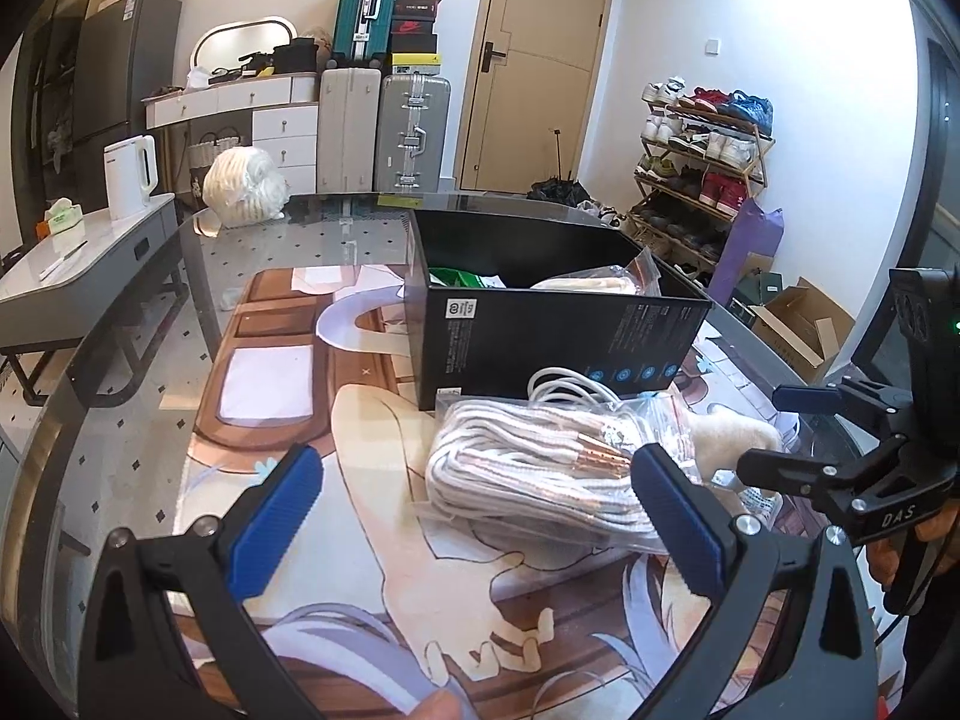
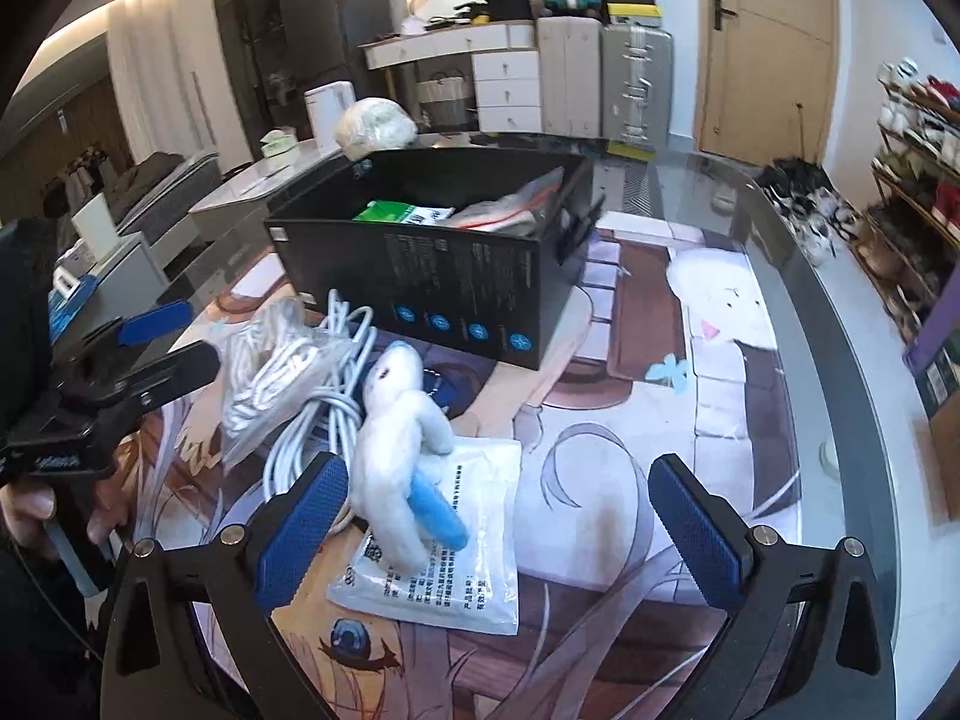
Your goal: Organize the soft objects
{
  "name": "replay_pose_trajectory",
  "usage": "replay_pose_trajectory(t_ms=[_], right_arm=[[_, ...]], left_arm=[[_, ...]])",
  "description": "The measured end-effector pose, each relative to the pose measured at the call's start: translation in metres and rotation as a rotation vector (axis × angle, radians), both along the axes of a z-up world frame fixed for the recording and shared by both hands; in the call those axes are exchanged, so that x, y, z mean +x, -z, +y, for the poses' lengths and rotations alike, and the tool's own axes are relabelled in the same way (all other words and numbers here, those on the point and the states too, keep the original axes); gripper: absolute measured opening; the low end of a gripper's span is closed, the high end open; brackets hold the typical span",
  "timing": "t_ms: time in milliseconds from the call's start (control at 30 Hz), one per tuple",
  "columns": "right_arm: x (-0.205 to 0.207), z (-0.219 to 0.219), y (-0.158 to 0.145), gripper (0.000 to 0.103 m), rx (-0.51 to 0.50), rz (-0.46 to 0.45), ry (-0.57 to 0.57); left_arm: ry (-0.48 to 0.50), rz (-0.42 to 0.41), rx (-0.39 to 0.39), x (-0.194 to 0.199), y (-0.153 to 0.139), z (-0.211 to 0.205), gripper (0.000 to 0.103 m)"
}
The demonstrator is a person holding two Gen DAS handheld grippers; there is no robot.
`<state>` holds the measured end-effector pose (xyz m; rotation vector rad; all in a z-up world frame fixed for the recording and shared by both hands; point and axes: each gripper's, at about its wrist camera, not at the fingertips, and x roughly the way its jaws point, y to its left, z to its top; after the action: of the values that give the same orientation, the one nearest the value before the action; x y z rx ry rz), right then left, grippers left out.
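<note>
A black box (image 1: 558, 336) stands on the table and holds a green packet (image 2: 390, 213) and a clear bag (image 2: 510, 204). In front of it lie a clear bag of white cords (image 1: 540, 468), a coil of white cable (image 2: 324, 396), a white plush toy (image 2: 396, 438) with a blue part, and a flat white packet (image 2: 456, 546) under the toy. My left gripper (image 1: 474, 516) is open and empty, just short of the cord bag. My right gripper (image 2: 498, 528) is open and empty, with the plush toy by its left finger (image 2: 300, 522).
The round glass table (image 2: 840, 312) has a printed mat (image 1: 288, 420) under the things. A wrapped white bundle (image 1: 243, 186) sits at the table's far edge. Suitcases, drawers, a door and a shoe rack (image 1: 702, 168) stand beyond. A cardboard box (image 1: 798, 324) lies on the floor at right.
</note>
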<state>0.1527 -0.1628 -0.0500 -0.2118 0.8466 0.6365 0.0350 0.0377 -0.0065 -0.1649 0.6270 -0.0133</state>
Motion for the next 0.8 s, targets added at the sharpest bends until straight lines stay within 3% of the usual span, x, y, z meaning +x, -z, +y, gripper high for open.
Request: replay_pose_trajectory(t_ms=[167, 400, 433, 500, 533, 800], right_arm=[[-0.003, 0.004, -0.001, 0.102, 0.007, -0.047, 0.003], [-0.003, 0.024, 0.006, 0.100, -0.022, -0.032, -0.052], [-0.002, 0.026, 0.007, 0.096, -0.029, -0.036, -0.054], [0.000, 0.030, 0.008, 0.077, -0.040, -0.039, -0.051], [0.002, 0.031, 0.010, 0.074, -0.045, -0.032, -0.050], [0.005, 0.037, 0.014, 0.071, -0.046, -0.025, -0.072]], left_arm=[[0.005, 0.000, -0.011, 0.000, 0.001, 0.002, 0.103], [0.010, 0.002, -0.037, -0.001, 0.001, 0.006, 0.103], [0.011, 0.003, -0.039, 0.000, 0.001, 0.006, 0.103], [0.014, 0.005, -0.041, 0.000, 0.001, 0.006, 0.103], [0.014, 0.005, -0.043, 0.000, 0.001, 0.007, 0.103], [0.011, 0.014, -0.066, 0.002, 0.003, 0.010, 0.103]])
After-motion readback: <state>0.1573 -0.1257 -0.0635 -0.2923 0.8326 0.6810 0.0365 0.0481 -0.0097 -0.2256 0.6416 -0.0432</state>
